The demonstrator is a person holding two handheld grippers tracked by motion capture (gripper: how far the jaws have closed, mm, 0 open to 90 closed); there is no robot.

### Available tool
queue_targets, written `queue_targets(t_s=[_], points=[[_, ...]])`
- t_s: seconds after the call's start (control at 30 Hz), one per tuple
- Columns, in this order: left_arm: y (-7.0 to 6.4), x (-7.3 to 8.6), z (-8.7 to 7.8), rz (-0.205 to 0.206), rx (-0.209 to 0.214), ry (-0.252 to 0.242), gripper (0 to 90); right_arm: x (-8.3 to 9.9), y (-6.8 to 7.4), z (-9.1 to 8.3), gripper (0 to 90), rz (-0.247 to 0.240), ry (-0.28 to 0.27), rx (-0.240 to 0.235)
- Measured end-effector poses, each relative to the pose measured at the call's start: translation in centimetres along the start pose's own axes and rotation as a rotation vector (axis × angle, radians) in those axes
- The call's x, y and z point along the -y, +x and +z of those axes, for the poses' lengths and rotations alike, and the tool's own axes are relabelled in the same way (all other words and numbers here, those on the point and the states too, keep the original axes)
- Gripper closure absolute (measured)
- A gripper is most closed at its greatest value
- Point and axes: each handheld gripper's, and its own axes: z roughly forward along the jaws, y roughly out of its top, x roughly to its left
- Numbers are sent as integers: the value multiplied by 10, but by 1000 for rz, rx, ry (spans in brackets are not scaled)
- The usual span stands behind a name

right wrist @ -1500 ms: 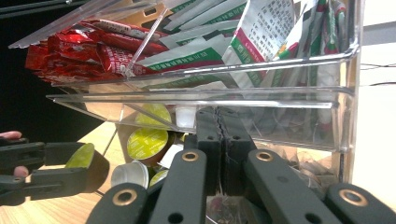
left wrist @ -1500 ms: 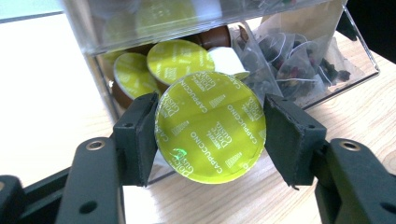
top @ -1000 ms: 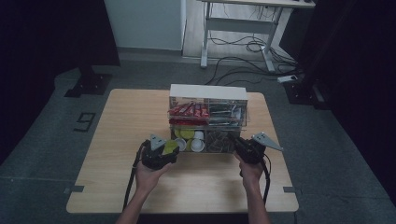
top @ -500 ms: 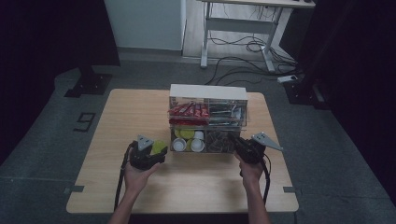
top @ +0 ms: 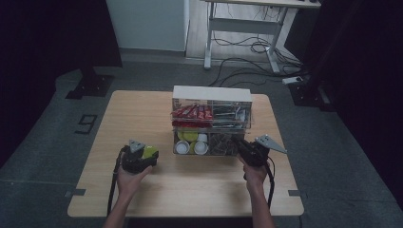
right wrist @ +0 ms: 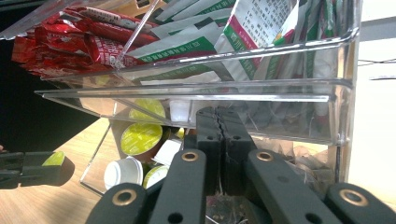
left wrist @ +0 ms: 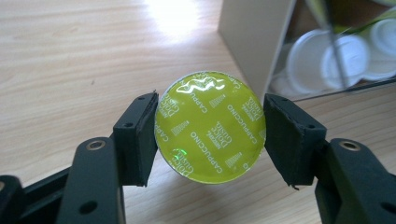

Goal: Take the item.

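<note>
Standing mid-table (top: 142, 118), the clear organizer (top: 211, 121) of red sachets (top: 190, 113) and white cups (top: 190, 147) has the right gripper (top: 243, 148), jaws clenched empty, at its 5 o'clock corner, while at 8 o'clock the left gripper (left wrist: 210, 128) clamps a green capsule (left wrist: 210, 127), foil lid facing the camera, body hidden.

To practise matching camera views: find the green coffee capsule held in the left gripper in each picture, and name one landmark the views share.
High view: green capsule at lower left, in the left gripper.
Left gripper view: centre, clamped between both jaws.
Right gripper view: a green sliver at far left.
Shared landmark: the clear organizer box.
</note>
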Motion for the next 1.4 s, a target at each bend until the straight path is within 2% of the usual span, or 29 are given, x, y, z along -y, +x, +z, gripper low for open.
queue_targets(t_s=[0.3,0.6,0.93,1.07,1.27,1.4], points=[[15,13,13,-29,-32,41,387,1,0,1,868,-1,3,4],[15,21,25,-15,-42,89,386,1,0,1,867,-3,6,6],[14,22,26,-24,-49,85,381,1,0,1,867,-2,5,7],[13,22,23,-30,-57,61,352,1,-1,1,867,-2,5,7],[9,20,8,-20,-48,4,306,1,-1,0,865,2,3,8],[5,26,-5,-20,-42,-37,302,1,-1,0,864,2,4,7]])
